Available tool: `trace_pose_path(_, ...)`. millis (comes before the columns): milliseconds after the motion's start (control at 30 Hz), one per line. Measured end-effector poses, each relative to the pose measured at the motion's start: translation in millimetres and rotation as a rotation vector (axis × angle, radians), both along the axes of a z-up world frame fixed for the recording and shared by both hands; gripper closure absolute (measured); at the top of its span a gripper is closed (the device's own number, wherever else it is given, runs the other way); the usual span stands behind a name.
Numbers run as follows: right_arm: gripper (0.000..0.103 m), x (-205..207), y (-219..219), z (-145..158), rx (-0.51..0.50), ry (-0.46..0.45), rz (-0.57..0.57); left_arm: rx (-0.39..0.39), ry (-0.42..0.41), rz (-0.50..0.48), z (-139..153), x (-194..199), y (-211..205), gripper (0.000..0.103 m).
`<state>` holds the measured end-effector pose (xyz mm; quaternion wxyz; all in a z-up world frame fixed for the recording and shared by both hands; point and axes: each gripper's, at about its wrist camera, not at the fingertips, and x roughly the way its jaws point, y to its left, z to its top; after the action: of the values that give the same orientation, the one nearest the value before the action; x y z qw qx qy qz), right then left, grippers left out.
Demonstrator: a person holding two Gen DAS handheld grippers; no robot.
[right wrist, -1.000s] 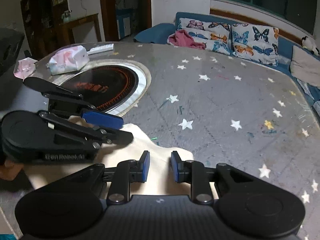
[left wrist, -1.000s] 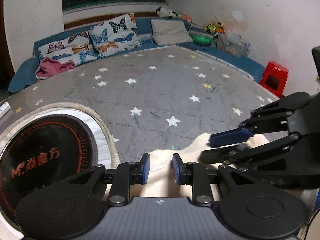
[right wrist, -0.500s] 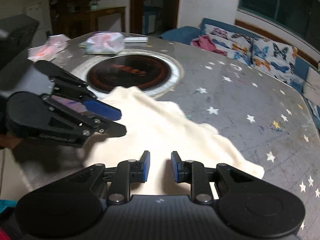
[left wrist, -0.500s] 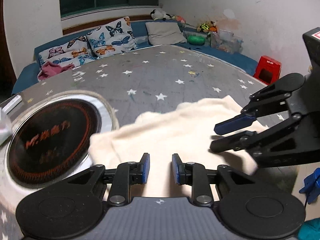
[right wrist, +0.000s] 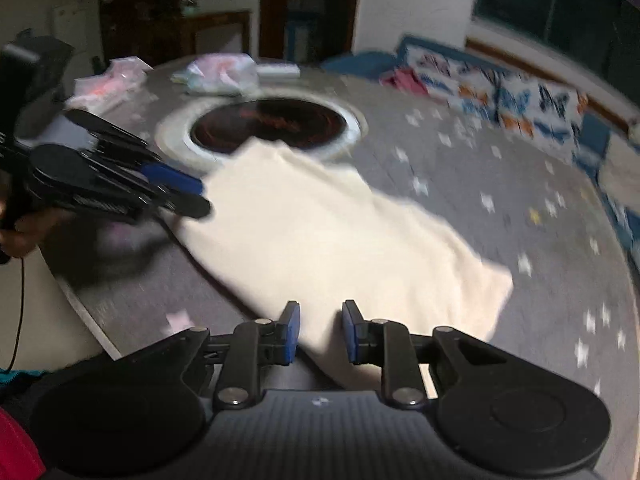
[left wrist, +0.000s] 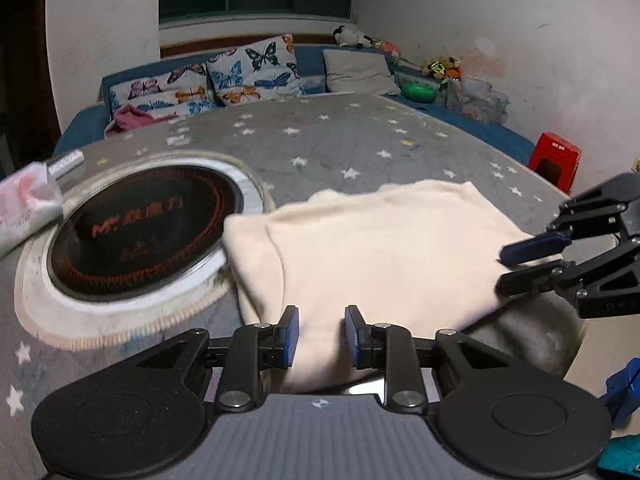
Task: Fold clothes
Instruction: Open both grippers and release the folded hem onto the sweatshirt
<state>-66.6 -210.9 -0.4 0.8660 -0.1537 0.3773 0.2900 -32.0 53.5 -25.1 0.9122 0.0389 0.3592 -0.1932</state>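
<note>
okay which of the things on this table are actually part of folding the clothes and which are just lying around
Part of the job:
cream garment
left gripper
right gripper

Just lying about:
round cooktop
tissue packs
butterfly cushions
pink cloth
red stool

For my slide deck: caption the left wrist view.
Left gripper and right gripper, fingers apart, at the near edge of a cream garment on a star-patterned table.

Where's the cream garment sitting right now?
In both wrist views the cream garment lies spread on the star-patterned tablecloth, its far corner overlapping the round black cooktop, directly ahead of both tongs.
</note>
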Motion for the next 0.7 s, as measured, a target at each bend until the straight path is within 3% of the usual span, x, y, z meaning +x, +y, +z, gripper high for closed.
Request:
trace_pose_path(133,0.082,0.1,-14.6,4.6,0.03,0.025,-0.024,-0.003,-0.005,-0.003,8.1,0.1,-0.1,0.072)
trace_pose_path(300,0.081,22.7,-25.4,18.0,0.048,-0.025,-0.086,0.001,-0.017,0.004,14.7,9.7,-2.7,0.066)
trace_pose_path(700,0.082,91.5,-52.9,-12.7,0.097,0.034,-0.265,-0.01,0.032,0.061,7.1,53.7,0.3,0.066)
